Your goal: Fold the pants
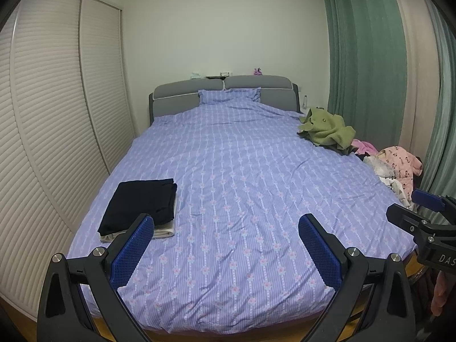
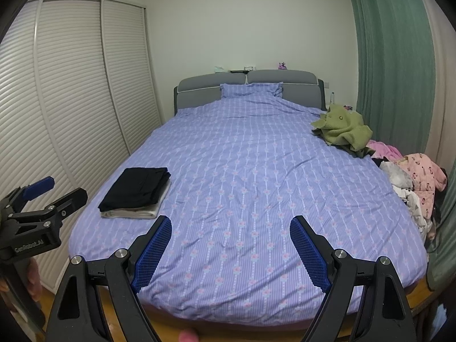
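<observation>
Both grippers, left (image 1: 226, 229) and right (image 2: 230, 232), are hovering over the bed (image 1: 242, 171) with jaws wide open, gripping nothing. Folded black pants (image 1: 142, 202) are lying on a pale folded garment (image 2: 134, 213) near the bed's left edge.

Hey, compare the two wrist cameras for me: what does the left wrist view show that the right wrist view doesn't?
Only the left wrist view shows the right tongs from the side, at its right edge, and its own open left tongs in the foreground.

Only the right wrist view shows the left tongs from the side at its left edge, and its own open right tongs in the foreground.

Both show the purple bed, the folded black pants stacked on a folded light garment, the green garment, the pink clothes pile and the green curtain.
</observation>
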